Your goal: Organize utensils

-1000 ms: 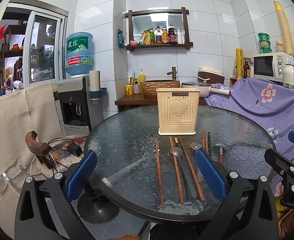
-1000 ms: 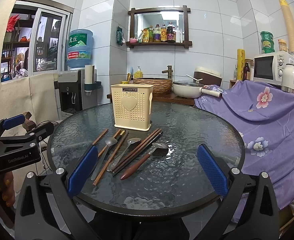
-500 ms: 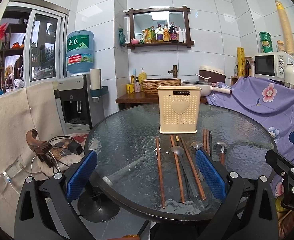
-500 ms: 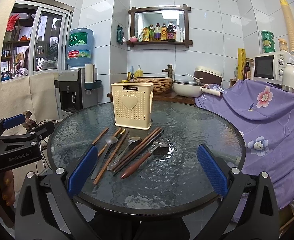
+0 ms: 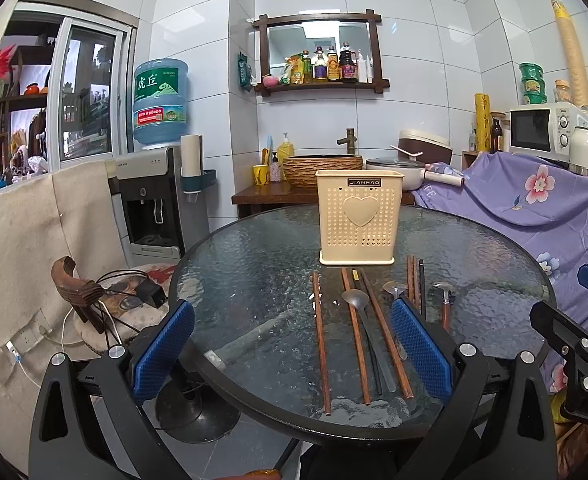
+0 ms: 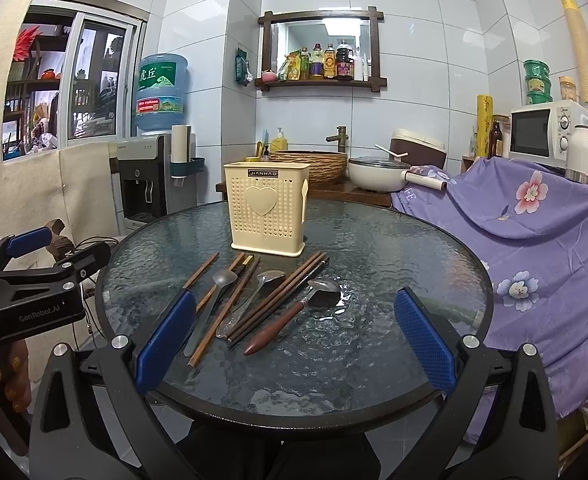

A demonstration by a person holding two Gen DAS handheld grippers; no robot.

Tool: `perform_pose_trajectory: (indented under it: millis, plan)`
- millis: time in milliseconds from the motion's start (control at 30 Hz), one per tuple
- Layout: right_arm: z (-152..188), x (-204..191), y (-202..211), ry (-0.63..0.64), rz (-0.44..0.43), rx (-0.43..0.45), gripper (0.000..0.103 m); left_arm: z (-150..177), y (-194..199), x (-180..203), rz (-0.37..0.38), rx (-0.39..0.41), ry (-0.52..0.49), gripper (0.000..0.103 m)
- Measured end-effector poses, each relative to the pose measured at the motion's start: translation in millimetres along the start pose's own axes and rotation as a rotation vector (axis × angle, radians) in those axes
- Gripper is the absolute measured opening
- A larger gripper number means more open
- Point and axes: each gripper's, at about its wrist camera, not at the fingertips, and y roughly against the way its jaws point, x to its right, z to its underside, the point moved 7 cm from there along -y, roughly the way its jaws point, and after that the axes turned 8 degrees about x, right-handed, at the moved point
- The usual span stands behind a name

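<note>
Utensils point(image 6: 254, 304) mid-table, right claw point(image 6: 294, 340) wide, glass rim point(image 6: 433, 396) bare

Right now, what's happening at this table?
A person holds a two-finger gripper in each hand over a round glass table; nothing is picked up yet. The left gripper and the right gripper are both open and empty. Wooden chopsticks, metal spoons and a wooden-handled spoon lie loose on the glass in front of a cream utensil holder, which stands upright. No handles show above the holder's rim.
</note>
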Motion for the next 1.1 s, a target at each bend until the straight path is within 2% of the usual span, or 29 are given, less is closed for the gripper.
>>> perform_pose_trajectory:
  millis: [1100]
  plan:
    - [0.1, -2.2, -0.7, 0.007, -0.012, -0.004, 0.098, 1.9, -0.2, -3.1, 0.000, -0.005, 0.003, 0.097]
